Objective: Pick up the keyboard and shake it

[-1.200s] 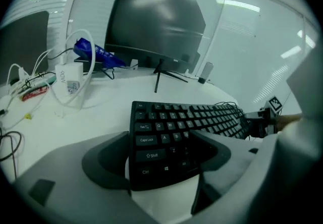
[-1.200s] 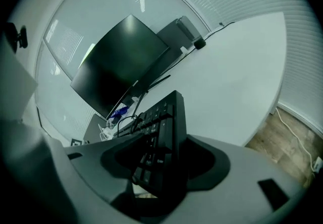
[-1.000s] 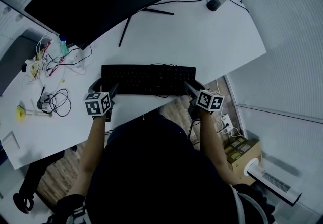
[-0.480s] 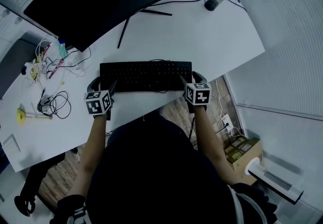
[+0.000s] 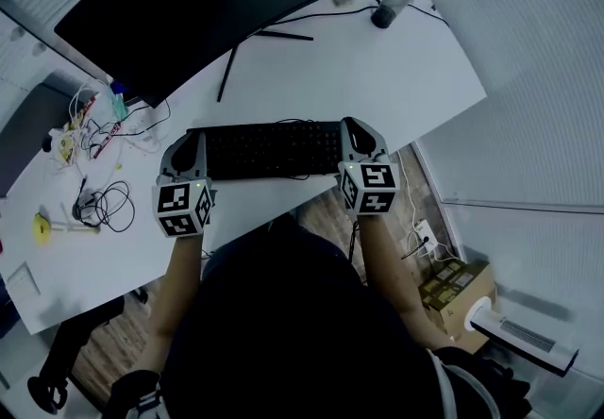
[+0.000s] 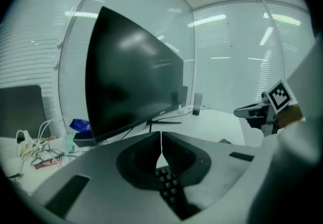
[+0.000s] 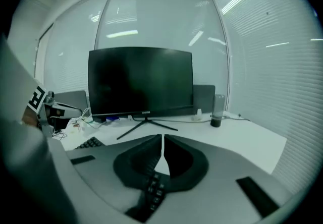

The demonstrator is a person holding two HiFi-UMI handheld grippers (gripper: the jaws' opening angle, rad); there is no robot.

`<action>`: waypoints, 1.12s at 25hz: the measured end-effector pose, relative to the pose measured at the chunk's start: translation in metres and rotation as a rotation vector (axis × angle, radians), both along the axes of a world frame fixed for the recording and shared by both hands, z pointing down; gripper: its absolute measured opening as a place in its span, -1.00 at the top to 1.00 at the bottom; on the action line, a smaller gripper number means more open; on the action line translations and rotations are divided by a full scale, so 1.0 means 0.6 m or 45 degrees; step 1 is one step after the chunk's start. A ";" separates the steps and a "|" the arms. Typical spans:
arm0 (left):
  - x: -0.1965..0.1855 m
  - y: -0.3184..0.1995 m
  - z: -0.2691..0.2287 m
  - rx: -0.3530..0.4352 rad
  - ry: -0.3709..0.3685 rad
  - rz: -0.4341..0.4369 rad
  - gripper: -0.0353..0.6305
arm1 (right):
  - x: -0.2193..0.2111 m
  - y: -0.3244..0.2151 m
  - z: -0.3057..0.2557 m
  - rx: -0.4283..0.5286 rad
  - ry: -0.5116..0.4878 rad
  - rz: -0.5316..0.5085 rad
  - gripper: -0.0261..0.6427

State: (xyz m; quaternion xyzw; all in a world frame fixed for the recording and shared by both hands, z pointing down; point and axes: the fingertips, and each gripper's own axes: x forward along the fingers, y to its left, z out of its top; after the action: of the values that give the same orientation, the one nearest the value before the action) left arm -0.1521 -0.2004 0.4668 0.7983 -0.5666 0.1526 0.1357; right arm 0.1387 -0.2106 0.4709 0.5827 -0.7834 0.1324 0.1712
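Change: a second earlier both pairs of jaws stood wide at the ends of the keyboard (image 5: 274,148). By this moment both had closed right down.
Left gripper: the left gripper (image 6: 161,156) had its jaw tips drawn together. A dark strip of keys ran up into the hollow between the jaws, so it appeared clamped on the keyboard's left end.
Right gripper: the right gripper (image 7: 162,160) showed the same picture, tips met and a row of keys caught between the jaws. It had also come in from just off the right corner to sit over the right end.
Keyboard: it lay lengthwise between the two grippers, on the white desk (image 5: 377,68) in front of the monitor (image 5: 198,2). Whether it had left the desk yet could not be told.
Meaning for the task: the two-ended grasp looked made, so the reach was over and the lift and the shake remained to do.
Next move, as a judgement: both ends would need to rise together and level, because a thin board pinched only at its ends could twist or slip if one side led.
Risk: the cable trailing from the back edge might tug during the shake.
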 end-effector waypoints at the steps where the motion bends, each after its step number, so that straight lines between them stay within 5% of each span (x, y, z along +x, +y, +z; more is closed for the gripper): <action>1: 0.007 -0.002 -0.025 0.041 0.002 0.013 0.81 | -0.005 -0.001 -0.027 0.052 -0.009 -0.001 0.81; 14: 0.050 0.034 -0.295 0.500 0.053 0.064 0.82 | -0.022 0.042 -0.307 0.566 -0.039 0.015 0.83; 28: 0.065 0.056 -0.338 0.592 0.058 0.041 0.82 | -0.010 0.073 -0.339 0.646 -0.054 -0.006 0.84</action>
State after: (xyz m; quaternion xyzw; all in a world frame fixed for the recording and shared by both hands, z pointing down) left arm -0.1132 -0.1669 0.2639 0.8202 -0.5705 0.0020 -0.0416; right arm 0.1325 -0.1667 0.2676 0.6022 -0.7963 -0.0565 0.0032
